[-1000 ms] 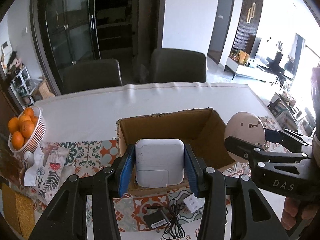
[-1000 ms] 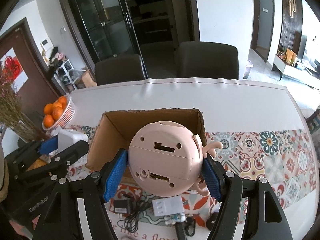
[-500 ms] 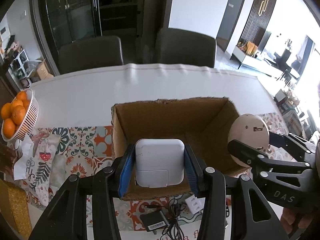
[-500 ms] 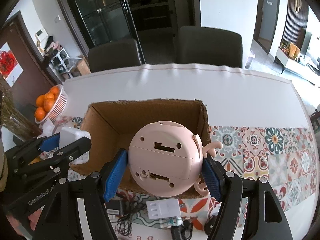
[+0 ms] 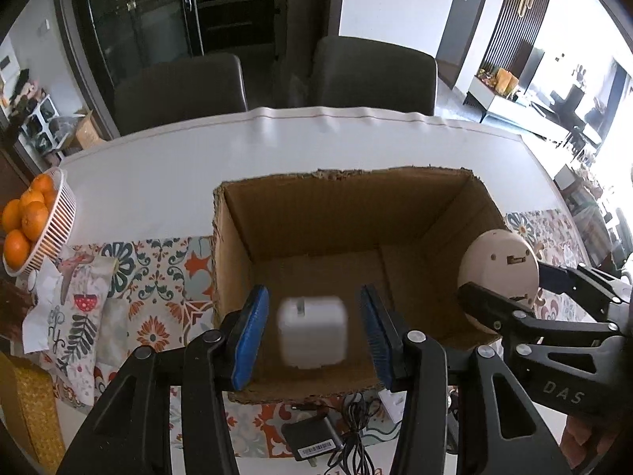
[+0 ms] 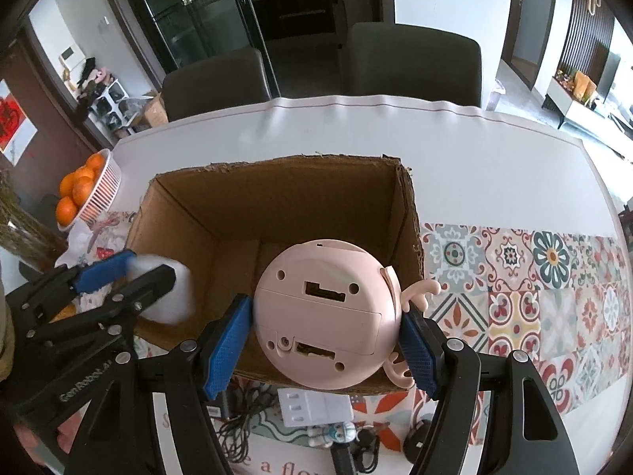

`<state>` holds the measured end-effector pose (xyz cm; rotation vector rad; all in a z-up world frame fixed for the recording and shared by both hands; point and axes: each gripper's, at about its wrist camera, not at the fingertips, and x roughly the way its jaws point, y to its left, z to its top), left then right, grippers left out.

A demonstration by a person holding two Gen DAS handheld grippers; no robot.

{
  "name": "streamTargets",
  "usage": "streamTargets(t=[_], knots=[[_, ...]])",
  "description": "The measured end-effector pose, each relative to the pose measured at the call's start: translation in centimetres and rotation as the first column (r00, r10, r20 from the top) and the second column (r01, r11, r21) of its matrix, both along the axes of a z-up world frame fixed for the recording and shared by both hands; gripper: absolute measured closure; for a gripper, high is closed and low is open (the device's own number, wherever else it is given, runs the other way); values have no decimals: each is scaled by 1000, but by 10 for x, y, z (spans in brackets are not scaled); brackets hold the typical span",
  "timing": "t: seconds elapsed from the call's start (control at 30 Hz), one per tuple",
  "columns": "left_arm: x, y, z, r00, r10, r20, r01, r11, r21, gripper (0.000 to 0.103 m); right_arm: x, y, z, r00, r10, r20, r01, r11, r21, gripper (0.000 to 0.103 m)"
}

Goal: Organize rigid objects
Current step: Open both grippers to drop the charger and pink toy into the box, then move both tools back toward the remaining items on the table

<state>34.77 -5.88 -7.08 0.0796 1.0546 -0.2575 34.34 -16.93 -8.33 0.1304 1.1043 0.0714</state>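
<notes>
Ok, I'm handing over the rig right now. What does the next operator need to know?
Left tool: open; white charger loose between its fingers, blurred, apparently dropping into the cardboard box.
Right tool: shut on the pink round gadget, above the box.
Left to do: release the gadget, then box the black adapter and white plug on the table.

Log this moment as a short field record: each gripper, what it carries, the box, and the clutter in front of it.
left gripper: open, pads clear of the blurred white charger, which is over the box
right gripper: shut on the pink round clock, at the box's right side
cardboard box: open top, on the patterned table runner
near clutter: black adapter with cable, white power strip
left of box: basket of oranges
</notes>
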Motion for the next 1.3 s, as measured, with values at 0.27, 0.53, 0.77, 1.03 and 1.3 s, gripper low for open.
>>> streamTargets(t=[0.27, 0.53, 0.77, 1.03, 1.3], knots=[[-9, 3, 7, 999, 14, 37, -15, 1000, 27, 53, -4, -3, 5, 999, -20, 28, 20, 1000, 7, 31], [-34, 11, 22, 995, 35, 99, -38, 999, 28, 53, -23, 6, 24, 996, -11, 93, 13, 1000, -23, 31], [-64, 12, 38, 986, 39, 160, -44, 999, 28, 53, -52, 4, 42, 982, -27, 187, 34, 999, -35, 31], [-100, 10, 50, 974, 33, 226, -44, 998, 45, 49, -89, 2, 55, 965, -28, 260, 41, 998, -45, 31], [-132, 7, 42, 970, 31, 241, -42, 998, 38, 49, -125, 1, 52, 956, -25, 294, 45, 997, -60, 31]])
